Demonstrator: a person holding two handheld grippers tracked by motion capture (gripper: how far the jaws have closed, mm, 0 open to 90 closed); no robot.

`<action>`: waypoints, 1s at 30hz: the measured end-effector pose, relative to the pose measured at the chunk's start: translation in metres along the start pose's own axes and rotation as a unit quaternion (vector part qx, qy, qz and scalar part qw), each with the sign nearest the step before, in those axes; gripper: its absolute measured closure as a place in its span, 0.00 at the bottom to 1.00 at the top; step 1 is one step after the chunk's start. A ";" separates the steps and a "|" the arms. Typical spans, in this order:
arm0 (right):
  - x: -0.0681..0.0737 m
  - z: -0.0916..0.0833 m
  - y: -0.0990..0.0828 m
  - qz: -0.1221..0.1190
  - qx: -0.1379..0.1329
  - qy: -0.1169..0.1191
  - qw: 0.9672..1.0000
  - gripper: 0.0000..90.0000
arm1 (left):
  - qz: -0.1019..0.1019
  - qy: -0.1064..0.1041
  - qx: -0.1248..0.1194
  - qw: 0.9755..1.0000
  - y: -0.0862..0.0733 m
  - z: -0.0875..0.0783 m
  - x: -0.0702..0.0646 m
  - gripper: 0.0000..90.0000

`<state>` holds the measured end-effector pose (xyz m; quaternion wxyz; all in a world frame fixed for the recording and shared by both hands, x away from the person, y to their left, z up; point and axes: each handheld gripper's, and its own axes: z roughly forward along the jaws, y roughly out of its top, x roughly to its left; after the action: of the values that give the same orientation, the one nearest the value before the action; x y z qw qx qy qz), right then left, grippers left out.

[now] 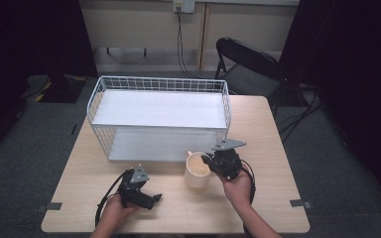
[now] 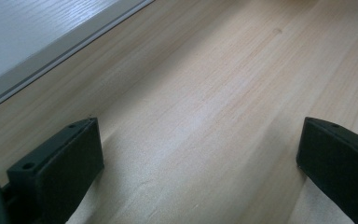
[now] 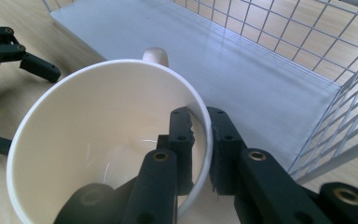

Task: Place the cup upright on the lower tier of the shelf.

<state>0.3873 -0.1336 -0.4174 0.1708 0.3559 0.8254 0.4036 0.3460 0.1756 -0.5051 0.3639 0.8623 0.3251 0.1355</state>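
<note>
A cream cup [image 1: 197,171] stands on the wooden table [image 1: 270,134] just in front of the white wire rack [image 1: 97,94]. My right gripper [image 1: 211,161] is shut on the cup's right rim. In the right gripper view one jaw is inside the cup [image 3: 98,126] and the other outside, with the right gripper [image 3: 200,123] pinching the wall; the cup's handle points away toward the rack's lower shelf [image 3: 261,70]. My left gripper [image 1: 148,192] rests on the table to the left of the cup. In its own view the left gripper [image 2: 198,135] is open over bare wood.
The rack has two white shelves and fills the back half of the table; its lower shelf edge [image 2: 28,42] lies close ahead of the left gripper. A black folding chair [image 1: 248,64] stands behind the table on the right. Cables hang from a wall socket [image 1: 183,6].
</note>
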 end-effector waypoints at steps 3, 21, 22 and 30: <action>0.000 0.002 0.001 0.004 -0.001 -0.001 1.000 0.91 | 0.000 0.000 0.000 1.000 0.000 0.000 0.000 0.00; 0.006 0.016 0.014 0.004 -0.012 -0.027 1.000 0.91 | -0.001 0.000 0.000 1.000 0.000 0.000 0.000 0.00; 0.006 0.018 0.015 0.004 -0.012 -0.027 1.000 0.91 | -0.001 0.000 0.000 1.000 0.000 0.000 0.000 0.00; 0.008 0.026 0.017 0.010 -0.018 -0.042 0.999 0.91 | -0.001 0.000 0.000 1.000 0.000 0.000 0.000 0.00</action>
<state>0.4038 -0.1069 -0.4200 0.2077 0.3777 0.8062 0.4052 0.3459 0.1755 -0.5052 0.3644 0.8618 0.3260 0.1347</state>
